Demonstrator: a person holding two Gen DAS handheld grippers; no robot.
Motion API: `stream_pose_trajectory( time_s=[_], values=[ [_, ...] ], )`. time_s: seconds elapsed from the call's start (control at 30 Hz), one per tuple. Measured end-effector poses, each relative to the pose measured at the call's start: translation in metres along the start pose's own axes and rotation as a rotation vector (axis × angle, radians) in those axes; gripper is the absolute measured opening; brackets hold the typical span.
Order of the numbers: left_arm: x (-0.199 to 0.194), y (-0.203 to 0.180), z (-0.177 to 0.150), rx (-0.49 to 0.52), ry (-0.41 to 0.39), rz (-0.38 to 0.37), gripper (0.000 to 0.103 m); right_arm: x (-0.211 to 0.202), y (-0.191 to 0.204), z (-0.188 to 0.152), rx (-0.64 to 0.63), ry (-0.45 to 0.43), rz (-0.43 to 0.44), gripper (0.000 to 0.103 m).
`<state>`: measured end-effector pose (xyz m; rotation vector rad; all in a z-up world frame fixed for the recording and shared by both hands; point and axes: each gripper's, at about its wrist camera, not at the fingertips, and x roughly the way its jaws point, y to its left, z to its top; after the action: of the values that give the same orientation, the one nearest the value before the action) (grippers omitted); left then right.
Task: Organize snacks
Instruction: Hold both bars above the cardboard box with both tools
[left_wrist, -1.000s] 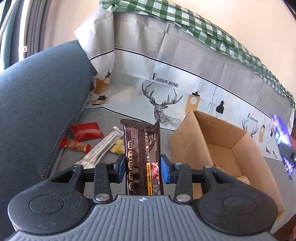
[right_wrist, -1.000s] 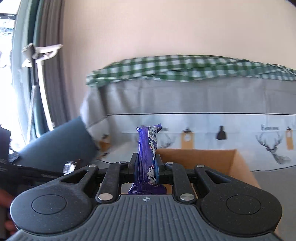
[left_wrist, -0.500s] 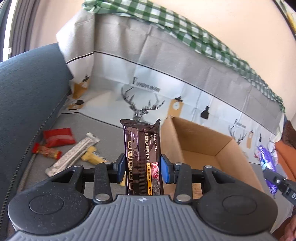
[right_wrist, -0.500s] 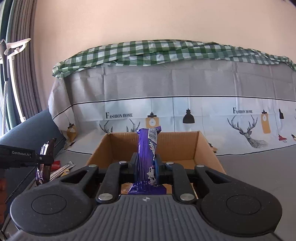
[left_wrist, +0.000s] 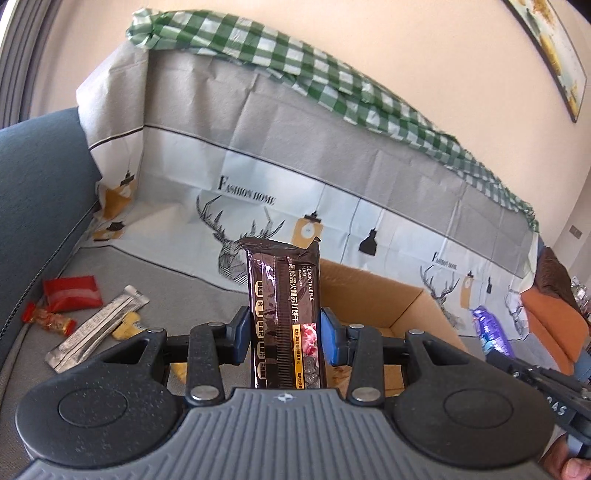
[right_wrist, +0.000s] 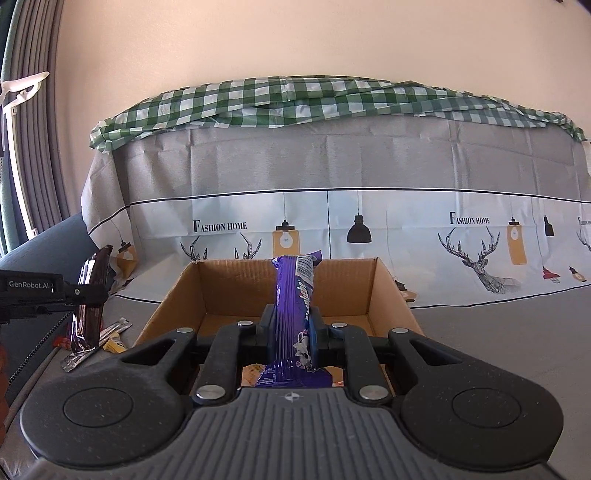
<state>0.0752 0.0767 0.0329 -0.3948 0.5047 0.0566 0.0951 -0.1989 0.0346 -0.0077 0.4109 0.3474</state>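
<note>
My left gripper (left_wrist: 283, 341) is shut on a dark brown snack pack (left_wrist: 284, 295), held upright just left of an open cardboard box (left_wrist: 402, 299). My right gripper (right_wrist: 293, 330) is shut on a purple snack pack (right_wrist: 295, 295), held upright over the near edge of the same box (right_wrist: 236, 284). The left gripper with its brown pack (right_wrist: 90, 295) shows at the left of the right wrist view. The purple pack (left_wrist: 491, 328) shows at the right of the left wrist view.
On the grey sofa seat left of the box lie a red packet (left_wrist: 72, 293), a small red candy (left_wrist: 50, 321), a silver stick pack (left_wrist: 98, 330) and a yellow packet (left_wrist: 127, 325). A printed cover and green checked cloth (right_wrist: 295, 99) drape the sofa back.
Both grippers have moved toward the box with their packs. The right gripper now faces the box squarely and closer; the left view has shifted right, so the loose snacks lie further left.
</note>
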Motion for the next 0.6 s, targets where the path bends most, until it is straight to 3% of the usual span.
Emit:
stream_pose_trajectory(
  time_s=[0.6],
  values=[
    [0.004, -0.031, -0.008, 0.010, -0.031, -0.099, 0.043, 0.000, 0.003, -0.001, -0.016, -0.001, -0.019, 0.017]
  ],
)
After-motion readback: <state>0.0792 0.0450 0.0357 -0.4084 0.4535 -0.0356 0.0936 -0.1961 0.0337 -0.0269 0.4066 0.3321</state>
